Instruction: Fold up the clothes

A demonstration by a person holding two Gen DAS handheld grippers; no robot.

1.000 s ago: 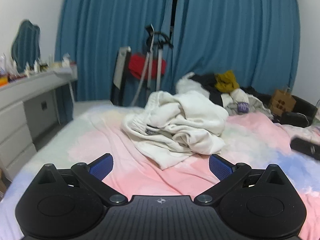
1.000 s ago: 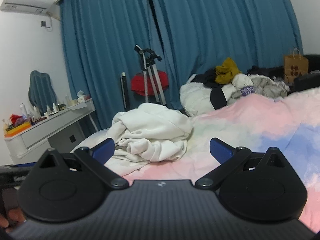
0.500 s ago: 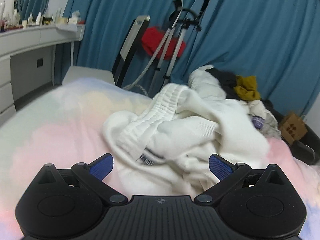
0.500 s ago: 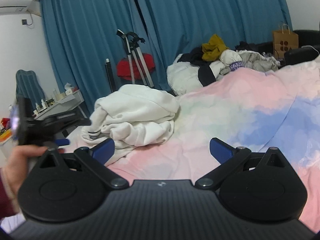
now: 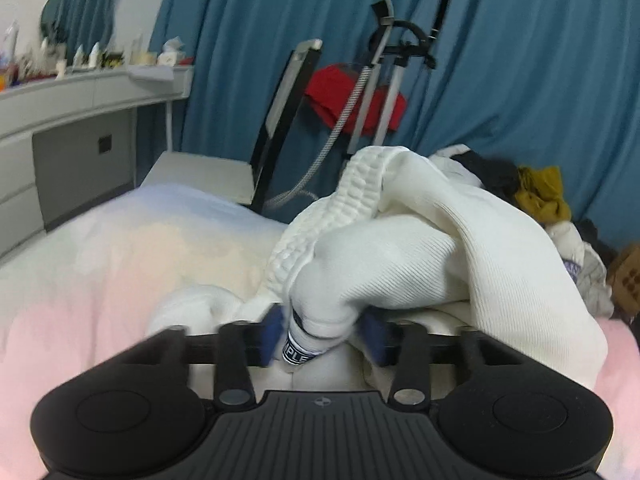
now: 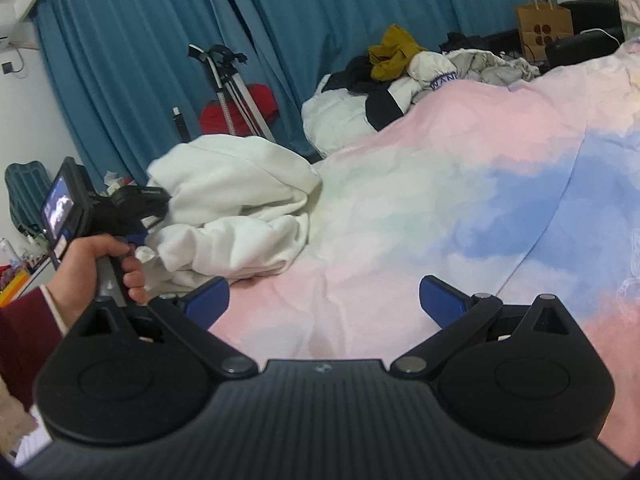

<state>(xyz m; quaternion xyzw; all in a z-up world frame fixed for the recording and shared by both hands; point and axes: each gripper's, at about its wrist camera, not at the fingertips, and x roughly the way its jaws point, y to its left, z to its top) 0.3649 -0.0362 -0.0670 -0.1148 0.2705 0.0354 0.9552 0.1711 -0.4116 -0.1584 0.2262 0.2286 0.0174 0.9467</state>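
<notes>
Having swept in from well back, the left gripper [image 5: 320, 334] is closing on the crumpled white garment [image 5: 420, 248] at the bed's [image 6: 400, 208] far left, starting the fold, while the right gripper [image 6: 324, 300] hangs wide open, empty.

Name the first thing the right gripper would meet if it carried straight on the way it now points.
Probably the pastel duvet: the right gripper points slightly downward over bare bedding, its jaws open, with the white garment off to its left.
</notes>
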